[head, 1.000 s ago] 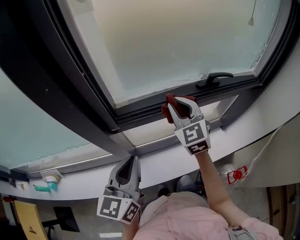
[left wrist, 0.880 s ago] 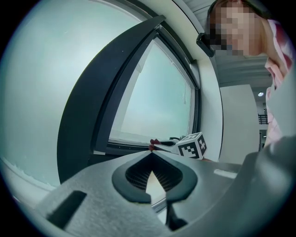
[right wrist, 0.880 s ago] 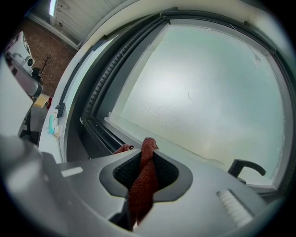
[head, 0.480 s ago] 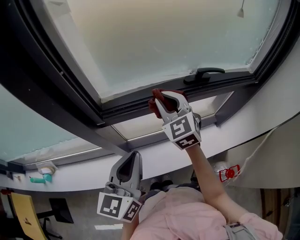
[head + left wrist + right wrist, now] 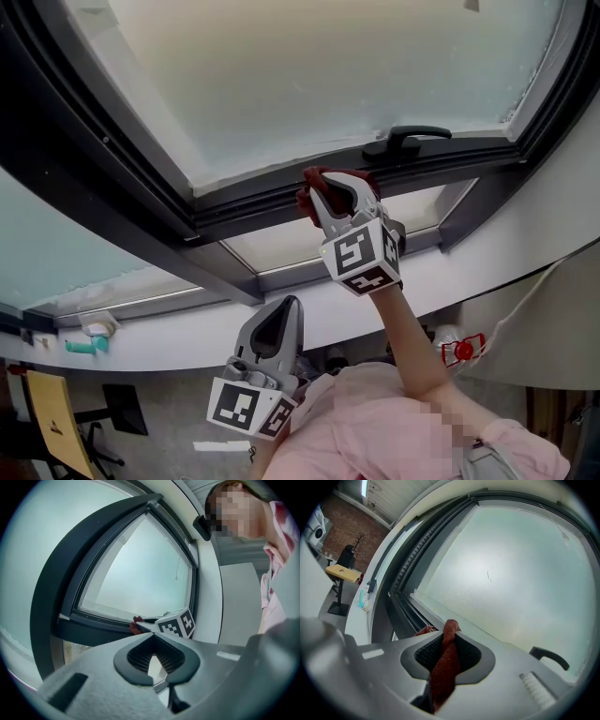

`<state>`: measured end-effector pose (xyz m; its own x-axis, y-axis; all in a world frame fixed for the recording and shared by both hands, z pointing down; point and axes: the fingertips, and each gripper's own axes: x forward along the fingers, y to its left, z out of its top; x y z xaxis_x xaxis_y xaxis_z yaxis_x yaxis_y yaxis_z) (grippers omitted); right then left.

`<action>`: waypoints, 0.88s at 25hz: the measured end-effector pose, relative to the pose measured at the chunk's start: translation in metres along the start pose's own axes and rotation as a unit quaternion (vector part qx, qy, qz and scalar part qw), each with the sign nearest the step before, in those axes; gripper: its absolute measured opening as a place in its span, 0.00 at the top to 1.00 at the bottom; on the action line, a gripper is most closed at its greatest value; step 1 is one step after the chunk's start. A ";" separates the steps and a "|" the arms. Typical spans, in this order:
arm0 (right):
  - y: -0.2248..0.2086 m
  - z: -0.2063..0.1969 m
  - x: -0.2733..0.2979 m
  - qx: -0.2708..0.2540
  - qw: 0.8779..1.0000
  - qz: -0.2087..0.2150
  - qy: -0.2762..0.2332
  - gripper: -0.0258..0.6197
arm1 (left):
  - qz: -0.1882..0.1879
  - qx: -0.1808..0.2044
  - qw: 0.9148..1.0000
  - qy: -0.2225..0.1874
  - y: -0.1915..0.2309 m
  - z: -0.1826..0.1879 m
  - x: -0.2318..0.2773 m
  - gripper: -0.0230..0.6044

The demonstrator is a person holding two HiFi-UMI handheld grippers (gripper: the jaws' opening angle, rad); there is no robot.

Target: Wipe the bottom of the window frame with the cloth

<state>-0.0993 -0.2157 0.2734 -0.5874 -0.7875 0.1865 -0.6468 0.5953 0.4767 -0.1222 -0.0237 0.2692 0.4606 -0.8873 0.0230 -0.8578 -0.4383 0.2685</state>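
While the right gripper (image 5: 323, 192) reaches up to the window, its fingers (image 5: 349, 199) are clenched on a rust-red cloth (image 5: 306, 199), and the right gripper view shows the cloth (image 5: 444, 663) squeezed as a folded strip between the ribbed pads, with its top end poking out past the fingertips. The cloth is pressed against the dark bottom rail of the window frame (image 5: 248, 208), about midway along that rail and left of the black window handle (image 5: 408, 141), which lies on the same rail nearer the frame's lower right corner. Above the rail the frosted glass pane (image 5: 328, 75) fills the opening, and below it a smaller pane (image 5: 281, 246) sits over the white sill (image 5: 187, 330). In the left gripper view the cloth (image 5: 136, 626) shows as a small red patch on the bottom rail, just beside the right gripper's marker cube (image 5: 177, 624). The left gripper (image 5: 281, 319) hangs low, below the sill and well apart from the frame, in front of the person's pink sleeve (image 5: 394, 431); its fingers (image 5: 136, 660) are drawn together with only a thin slit of light between the pads and nothing held in them. A small teal object (image 5: 80, 347) lies at the far left end of the sill.
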 end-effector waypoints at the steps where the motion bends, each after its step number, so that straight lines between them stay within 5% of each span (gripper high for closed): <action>1: 0.000 0.000 0.000 0.001 1.000 0.002 0.000 0.85 | 0.003 0.000 1.000 -0.002 0.001 0.001 0.000 0.97; 22: -0.006 -0.005 -0.001 0.017 1.000 -0.018 0.016 0.85 | 0.023 -0.007 1.000 -0.009 0.037 0.010 -0.027 0.97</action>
<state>-0.0927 -0.2193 0.2748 -0.5477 -0.8131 0.1972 -0.6837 0.5709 0.4546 -0.1692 -0.0172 0.2687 0.4168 -0.9088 0.0185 -0.8745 -0.3953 0.2810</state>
